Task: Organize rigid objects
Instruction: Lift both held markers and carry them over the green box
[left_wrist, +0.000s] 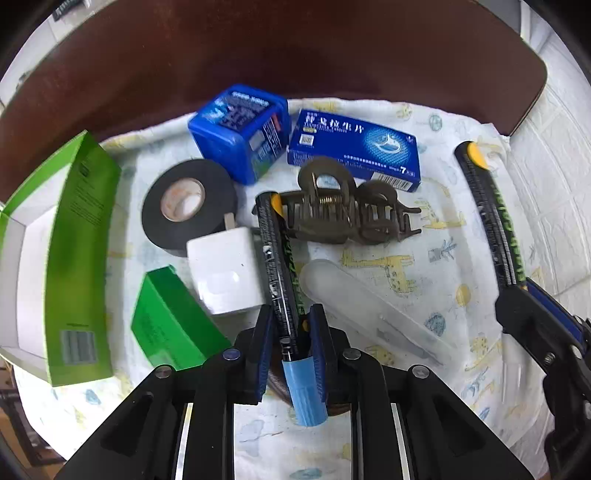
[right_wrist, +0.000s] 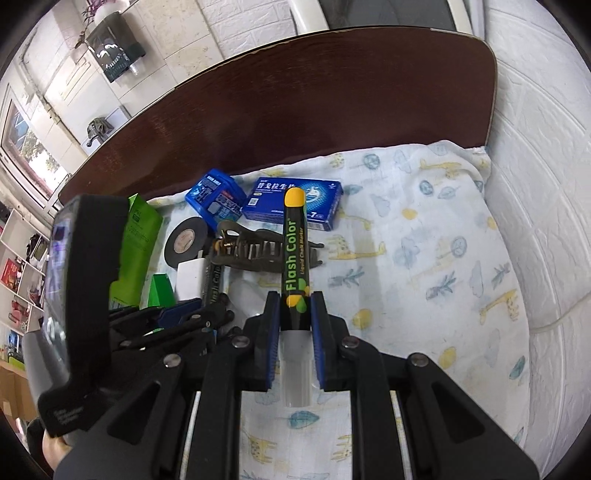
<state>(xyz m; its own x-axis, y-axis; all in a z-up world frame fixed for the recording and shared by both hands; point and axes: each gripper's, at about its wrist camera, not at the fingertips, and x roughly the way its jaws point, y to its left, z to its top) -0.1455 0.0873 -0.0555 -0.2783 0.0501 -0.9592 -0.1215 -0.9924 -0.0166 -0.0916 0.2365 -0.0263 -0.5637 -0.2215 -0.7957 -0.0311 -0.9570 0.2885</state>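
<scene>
We have a marker in each hand. The left gripper (left_wrist: 288, 325) has its fingers (left_wrist: 263, 332) closed almost fully on a black marker with a blue cap (left_wrist: 277, 273); the capped end sits back between the fingers, and the long axis runs straight out along them to the yellow butt, which reaches the brown hair claw (left_wrist: 340, 214). The right gripper (right_wrist: 293, 314) is likewise clamped nearly shut on the Flash Color marker (right_wrist: 293, 258), clear cap toward the wrist, yellow end pointing away toward the blue medicine box (right_wrist: 295, 205). Both markers lie in line with their fingers, roughly parallel to each other, the right one well off to the side over open cloth (right_wrist: 424, 258). The remaining clutter — the tape roll (left_wrist: 184, 206), white charger (left_wrist: 225, 273), green boxes (left_wrist: 81, 258) and clear case (left_wrist: 369, 306) — crowds around the left marker, so we judge the right hand has the freer path to set down, keeping that same axis.
</scene>
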